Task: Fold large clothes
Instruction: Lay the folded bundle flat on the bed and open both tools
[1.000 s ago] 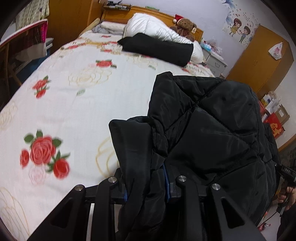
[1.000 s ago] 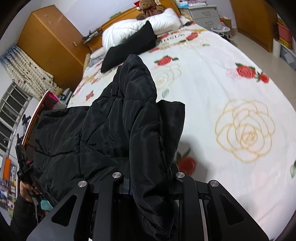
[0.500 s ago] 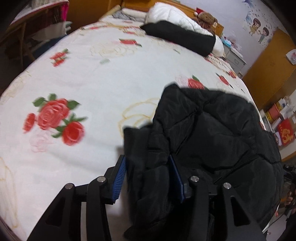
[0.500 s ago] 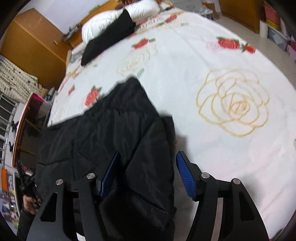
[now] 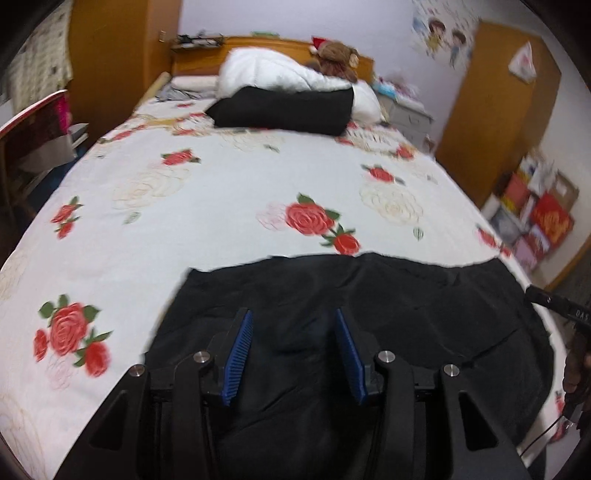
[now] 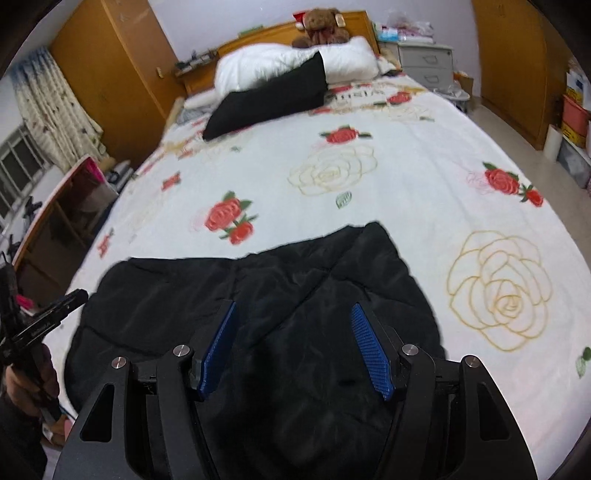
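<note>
Jacket [image 5: 369, 306], black and quilted, lies flat across the near end of the bed [image 5: 221, 206], its far edge running roughly straight from left to right just short of a red rose print. In the right wrist view the jacket [image 6: 295, 280] shows a fold rising to a point at its far right side, with a diagonal seam running down toward the near left.

Left gripper [image 5: 293, 350] hovers over the near part of the jacket with its jaws spread wide; the blue pads [image 5: 238, 358] stand well apart and nothing sits between them but the cloth below. Whether the fingertips touch the fabric cannot be told. Right gripper [image 6: 293, 347] is likewise spread, blue pads [image 6: 369, 350] apart, over the near middle of the jacket and holding nothing.

Each view catches the other tool at its edge: the right gripper's black tip pokes in at the far right of the left view, and the left one, held in a hand [image 6: 22, 380], shows at the left edge of the right view.

At the far end of the bed lie a white pillow [image 6: 280, 62] and a long black cushion [image 6: 269, 103] leaning across it, with a brown teddy bear [image 6: 321, 26] against the wooden headboard. A grey drawer unit [image 6: 424, 62] stands to the right of the pillow.
</note>
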Demonstrator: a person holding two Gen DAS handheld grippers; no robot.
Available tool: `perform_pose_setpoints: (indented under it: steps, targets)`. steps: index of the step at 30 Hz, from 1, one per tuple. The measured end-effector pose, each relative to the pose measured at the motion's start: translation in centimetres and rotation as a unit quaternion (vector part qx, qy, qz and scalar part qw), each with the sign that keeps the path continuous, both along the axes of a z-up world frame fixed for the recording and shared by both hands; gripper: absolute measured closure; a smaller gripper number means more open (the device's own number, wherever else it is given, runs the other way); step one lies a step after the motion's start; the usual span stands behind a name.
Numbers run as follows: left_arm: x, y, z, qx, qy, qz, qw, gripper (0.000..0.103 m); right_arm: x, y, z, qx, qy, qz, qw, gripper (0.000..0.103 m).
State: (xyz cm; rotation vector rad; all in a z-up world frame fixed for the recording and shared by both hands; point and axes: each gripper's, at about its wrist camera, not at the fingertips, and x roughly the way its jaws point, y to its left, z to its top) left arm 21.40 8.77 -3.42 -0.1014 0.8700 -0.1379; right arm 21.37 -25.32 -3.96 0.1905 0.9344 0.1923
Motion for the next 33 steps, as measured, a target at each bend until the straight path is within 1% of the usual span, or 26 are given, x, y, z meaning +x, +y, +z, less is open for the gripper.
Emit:
perform_pose_setpoints:
  steps: [3, 4, 5, 7, 8, 11, 15, 20, 24, 27, 29, 33]
  targets:
    - [1.8, -0.6, -2.8, 0.026, 0.033, 0.013, 0.9991, 0.055, 1.4, -0.5, -2.3, -0.024, 0.020, -0.013, 0.999, 0.039]
    - [2.2, -0.3, -3.7, 0.017, 0.043, 0.018, 0.9988, 0.054, 1.7, -0.9, -3.2, -0.028, 0.030, -0.017, 0.999, 0.039]
    - [2.1, 0.0, -4.1, 0.008, 0.044, 0.022, 0.9987, 0.054, 1.9, -1.3, -3.9, -0.020, 0.038, -0.019, 0.999, 0.039]
    - [1.9, 0.3, -4.4, -0.004, 0.043, 0.028, 0.9987, 0.054, 1.8, -1.8, -4.3, -0.011, 0.040, -0.024, 0.999, 0.039]
    - [1.8, 0.2, -4.4, -0.004, 0.043, 0.029, 0.9987, 0.055, 1.7, -1.9, -4.3, -0.010, 0.040, -0.025, 0.999, 0.039]
    - [1.3, 0.0, -3.7, 0.017, 0.040, 0.030, 0.9986, 0.055, 1.2, -1.7, -3.5, -0.022, 0.035, -0.029, 0.999, 0.039]
    - [-0.9, 0.9, -2.0, 0.030, 0.025, 0.042, 0.9984, 0.055, -1.5, -1.5, -0.7, -0.028, 0.006, -0.028, 0.999, 0.039]
    - [-5.3, 2.7, 0.1, 0.023, 0.011, 0.066, 0.9975, 0.055, -5.6, -1.8, 2.3, -0.006, -0.021, -0.040, 0.999, 0.039]
    - [-9.3, 2.7, 1.7, 0.024, 0.003, 0.072, 0.9971, 0.055, -9.6, -1.5, 4.2, 0.007, -0.042, -0.043, 0.998, 0.039]
    - [-12.3, 2.1, 2.8, 0.023, -0.004, 0.072, 0.9971, 0.055, -12.3, -0.5, 5.0, 0.006, -0.050, -0.033, 0.998, 0.039]
    - [-13.9, 1.5, 3.4, 0.016, -0.009, 0.071, 0.9973, 0.054, -13.8, 0.2, 5.4, 0.001, -0.056, -0.025, 0.998, 0.039]
    - [-16.8, 0.0, 4.4, 0.007, -0.017, 0.061, 0.9980, 0.047, -16.7, 2.1, 6.0, -0.017, -0.068, -0.007, 0.998, 0.039]
